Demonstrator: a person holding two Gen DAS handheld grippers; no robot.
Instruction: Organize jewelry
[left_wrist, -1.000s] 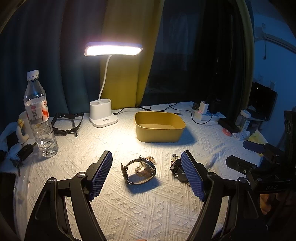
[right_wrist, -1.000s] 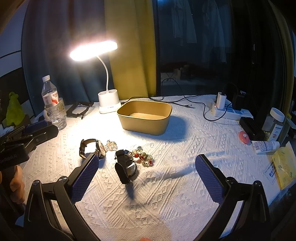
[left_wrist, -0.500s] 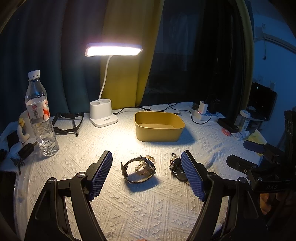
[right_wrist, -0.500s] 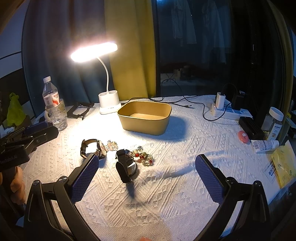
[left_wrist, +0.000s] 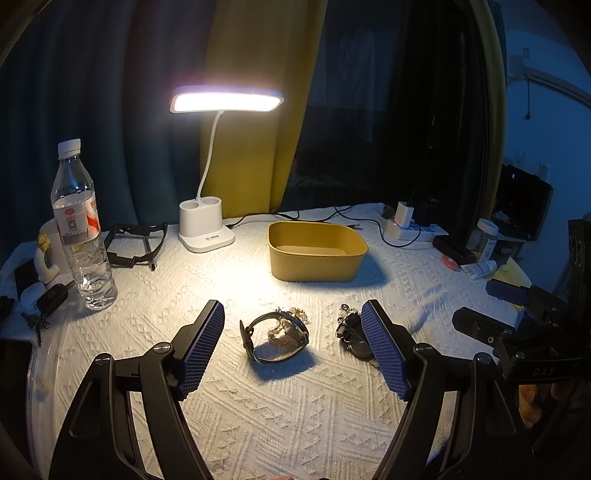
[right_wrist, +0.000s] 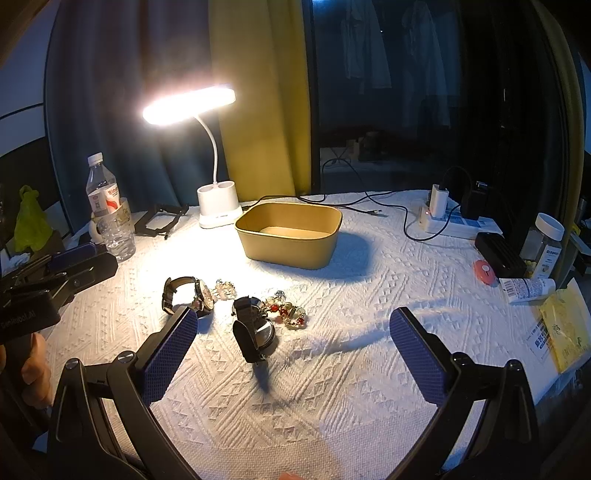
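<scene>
A yellow box (left_wrist: 316, 251) (right_wrist: 290, 234) stands empty on the white cloth under the lamp. In front of it lie a dark-strapped watch (left_wrist: 275, 336) (right_wrist: 186, 297) with a pale bead bracelet (right_wrist: 226, 288) beside it, a black watch (left_wrist: 354, 336) (right_wrist: 253, 330), and a red-and-gold bead bracelet (right_wrist: 288, 308). My left gripper (left_wrist: 291, 349) is open, low over the cloth, its blue pads either side of the dark-strapped watch. My right gripper (right_wrist: 293, 350) hangs open just in front of the black watch, holding nothing.
A white desk lamp (left_wrist: 205, 230) glows behind the box. A water bottle (left_wrist: 83, 229), a mug, keys and a black frame (left_wrist: 135, 245) sit at the left. A power strip (right_wrist: 448, 221), jar (right_wrist: 546, 245), tube and red disc (right_wrist: 484, 271) line the right edge.
The left gripper has crept slightly forward, so the watch sits a little nearer between its pads. The right gripper has barely shifted.
</scene>
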